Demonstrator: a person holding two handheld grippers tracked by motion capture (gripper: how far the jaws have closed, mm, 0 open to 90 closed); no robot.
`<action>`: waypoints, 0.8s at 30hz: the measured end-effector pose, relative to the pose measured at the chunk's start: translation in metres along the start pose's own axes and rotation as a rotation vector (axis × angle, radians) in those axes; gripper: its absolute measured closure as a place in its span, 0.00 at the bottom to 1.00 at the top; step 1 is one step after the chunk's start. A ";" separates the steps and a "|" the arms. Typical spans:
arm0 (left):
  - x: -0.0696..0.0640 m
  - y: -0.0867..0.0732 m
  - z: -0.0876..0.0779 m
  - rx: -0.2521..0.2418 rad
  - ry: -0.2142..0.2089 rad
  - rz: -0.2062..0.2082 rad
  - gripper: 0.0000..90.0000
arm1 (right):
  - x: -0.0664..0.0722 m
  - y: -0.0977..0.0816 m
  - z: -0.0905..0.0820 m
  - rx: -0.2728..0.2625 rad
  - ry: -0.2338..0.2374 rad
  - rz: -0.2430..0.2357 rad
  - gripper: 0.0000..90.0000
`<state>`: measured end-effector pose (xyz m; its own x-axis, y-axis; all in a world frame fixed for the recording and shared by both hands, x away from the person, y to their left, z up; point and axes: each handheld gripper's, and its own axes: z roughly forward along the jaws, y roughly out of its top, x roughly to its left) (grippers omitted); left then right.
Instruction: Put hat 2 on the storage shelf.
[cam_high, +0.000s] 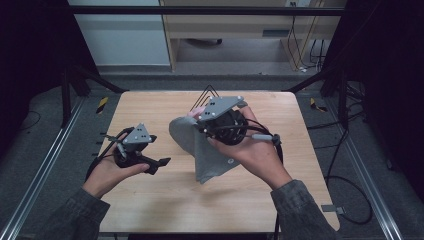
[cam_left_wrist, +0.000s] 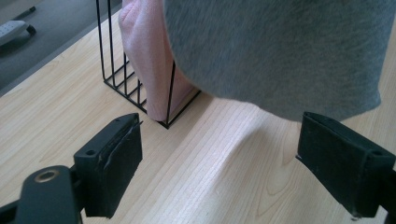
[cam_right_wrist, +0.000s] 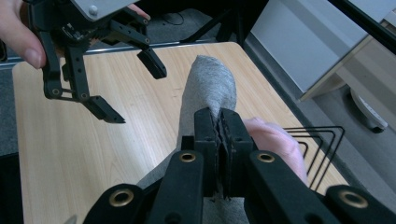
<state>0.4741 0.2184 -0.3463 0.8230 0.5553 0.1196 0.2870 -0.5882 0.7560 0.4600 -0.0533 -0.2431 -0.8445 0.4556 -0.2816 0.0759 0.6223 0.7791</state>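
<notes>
Right tool (cam_right_wrist: 219, 122) clamped on grey sock (cam_right_wrist: 208, 86) | left tool (cam_left_wrist: 219, 140) gaping above desk (cam_high: 150, 200) | I'd lift sock clear of wire rack (cam_left_wrist: 135, 88), keeping pink cloth (cam_left_wrist: 144, 56) undisturbed.

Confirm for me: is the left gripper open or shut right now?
Open. The left gripper has its jaws wide apart with bare table between them, short of the hanging grey cloth.

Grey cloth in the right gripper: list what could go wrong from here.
1. The right gripper pinches only an edge of the grey cloth, so it might slip free.
2. The cloth hangs close to the wire rack holding a pink cloth; it could snag or tip the rack.
3. The open left gripper may miss the swinging lower hem.
</notes>
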 end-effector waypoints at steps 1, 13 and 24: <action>0.000 -0.001 0.000 -0.001 -0.002 -0.001 0.15 | 0.001 0.001 0.002 -0.002 0.003 -0.003 0.97; 0.005 -0.006 0.002 0.004 -0.002 -0.013 0.16 | 0.010 0.004 0.020 -0.002 0.037 -0.005 0.97; 0.011 -0.012 0.010 0.009 -0.014 -0.017 0.21 | 0.014 0.006 0.026 -0.018 0.059 0.000 0.97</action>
<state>0.4849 0.2261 -0.3607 0.8246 0.5572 0.0979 0.3056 -0.5843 0.7518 0.4622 -0.0264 -0.2564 -0.8745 0.4166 -0.2482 0.0667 0.6103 0.7893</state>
